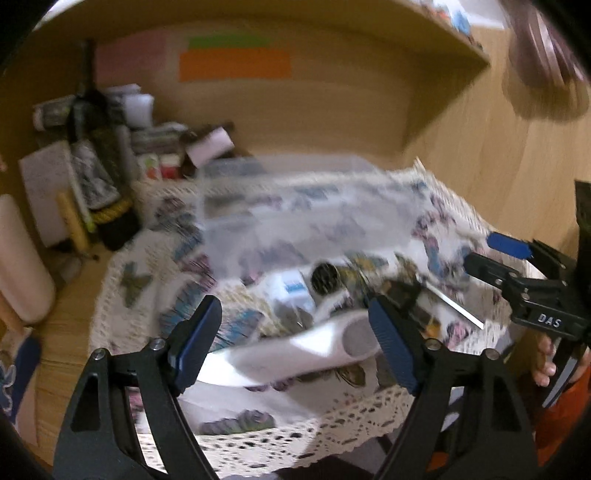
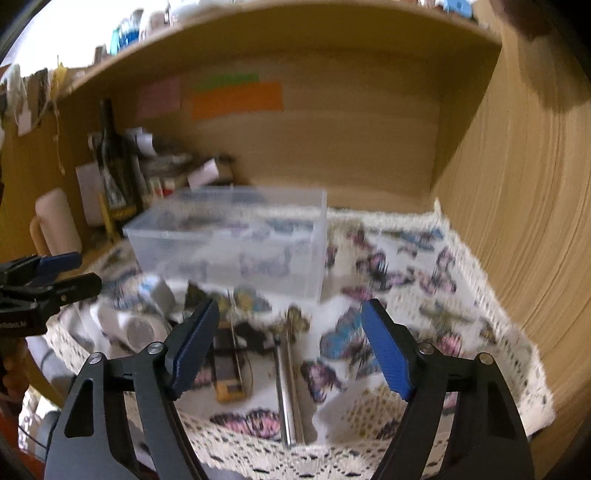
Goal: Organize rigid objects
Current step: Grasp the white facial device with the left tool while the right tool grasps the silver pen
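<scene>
A clear plastic box (image 2: 236,240) stands on a butterfly-print cloth (image 2: 406,280); it also shows blurred in the left wrist view (image 1: 306,218). In front of it lies a pile of small things: a white handled device (image 1: 314,350), a dark cylinder (image 1: 327,278), metal rods (image 2: 286,387) and a yellow-edged gadget (image 2: 229,373). My left gripper (image 1: 295,343) is open and empty just above the white device. My right gripper (image 2: 288,347) is open and empty above the rods. Each gripper shows in the other's view, the right one (image 1: 495,254) and the left one (image 2: 70,273).
The cloth lies in a wooden desk alcove with a shelf above (image 2: 295,33) and a wooden side wall (image 2: 517,221) at the right. Bottles, boxes and a dark bottle (image 2: 110,158) crowd the back left corner. A pink cylinder (image 1: 18,266) stands at far left.
</scene>
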Available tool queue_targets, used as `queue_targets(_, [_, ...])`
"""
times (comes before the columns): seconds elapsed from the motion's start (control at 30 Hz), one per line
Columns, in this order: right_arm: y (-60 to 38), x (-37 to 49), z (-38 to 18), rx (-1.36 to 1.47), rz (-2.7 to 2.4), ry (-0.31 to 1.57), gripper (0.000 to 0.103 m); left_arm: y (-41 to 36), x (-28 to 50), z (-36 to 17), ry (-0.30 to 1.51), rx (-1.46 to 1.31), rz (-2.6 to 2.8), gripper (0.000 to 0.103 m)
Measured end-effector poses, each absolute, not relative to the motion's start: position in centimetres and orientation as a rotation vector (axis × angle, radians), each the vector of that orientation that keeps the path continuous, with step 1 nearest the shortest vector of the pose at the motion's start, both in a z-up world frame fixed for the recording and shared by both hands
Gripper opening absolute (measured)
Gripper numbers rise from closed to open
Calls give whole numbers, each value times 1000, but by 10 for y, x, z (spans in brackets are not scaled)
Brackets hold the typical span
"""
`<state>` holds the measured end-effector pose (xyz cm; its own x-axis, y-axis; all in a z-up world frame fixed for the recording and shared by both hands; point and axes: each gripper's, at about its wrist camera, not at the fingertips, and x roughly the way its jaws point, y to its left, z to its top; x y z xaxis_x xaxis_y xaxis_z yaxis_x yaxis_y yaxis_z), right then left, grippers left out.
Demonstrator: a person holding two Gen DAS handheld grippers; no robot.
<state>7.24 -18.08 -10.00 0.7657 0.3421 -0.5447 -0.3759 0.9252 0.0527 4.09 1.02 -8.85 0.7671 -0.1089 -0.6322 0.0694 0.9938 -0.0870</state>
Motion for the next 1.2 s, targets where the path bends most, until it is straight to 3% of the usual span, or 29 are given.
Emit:
queue_targets(0.27, [-182,87,-139,-56,431,741,55,-10,65,-119,811,-3,-187,83])
queue_targets(0.43, [-180,94,-153,-68,444,799,36,-6,66,-123,848,10,-231,83])
queue_targets(0.67, [-181,94,-151,-89,435,782,26,-7,67,-140,947,41,-254,82])
queue_targets(0.77, [-183,96,-151,-82,433,778,20,-13,65,-139,924,79,-243,67])
queue_targets(0.83, [-182,96,-151,-85,431,775,14,-17,67,-137,925,82,-257,44])
queue_targets(1.2, [-193,96,-135,-18,418,721,14,1,63,-117,885,-2,-213,40])
